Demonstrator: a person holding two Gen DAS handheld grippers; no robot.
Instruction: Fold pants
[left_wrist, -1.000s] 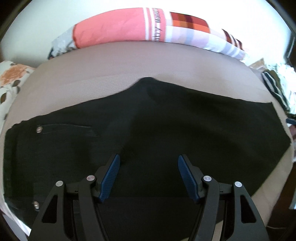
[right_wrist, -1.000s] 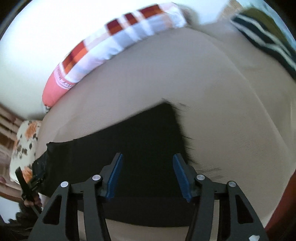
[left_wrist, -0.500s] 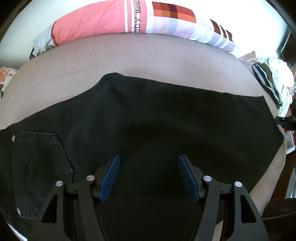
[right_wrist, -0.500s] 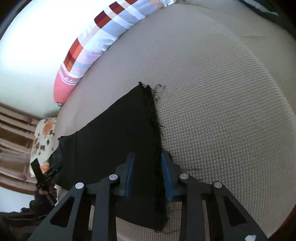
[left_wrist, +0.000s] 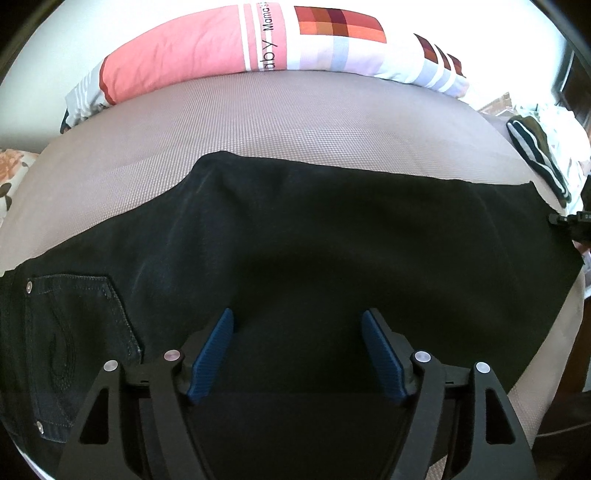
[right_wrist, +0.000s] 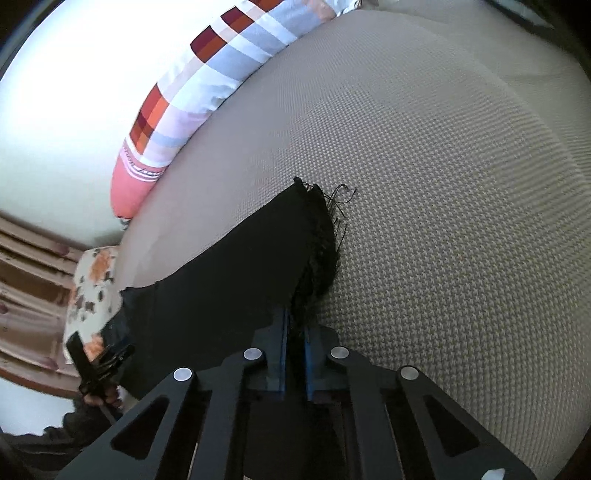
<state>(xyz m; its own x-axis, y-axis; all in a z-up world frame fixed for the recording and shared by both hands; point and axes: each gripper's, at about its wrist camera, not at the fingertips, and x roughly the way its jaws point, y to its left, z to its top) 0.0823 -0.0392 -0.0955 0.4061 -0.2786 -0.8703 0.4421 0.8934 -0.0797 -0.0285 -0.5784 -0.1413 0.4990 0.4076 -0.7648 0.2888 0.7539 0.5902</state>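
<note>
Pillow (left_wrist: 229, 51) print reads "aby", "Mama". Black pants (left_wrist: 332, 251) flat across the bed (left_wrist: 295, 122). Left gripper (left_wrist: 297, 347) opening, empty, above them. Right gripper (right_wrist: 294, 334) closing, pinching the frayed hem (right_wrist: 319, 236).

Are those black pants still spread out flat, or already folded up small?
Spread out: the pants lie flat and long across the bed, back pocket showing, legs apparently stacked.
</note>
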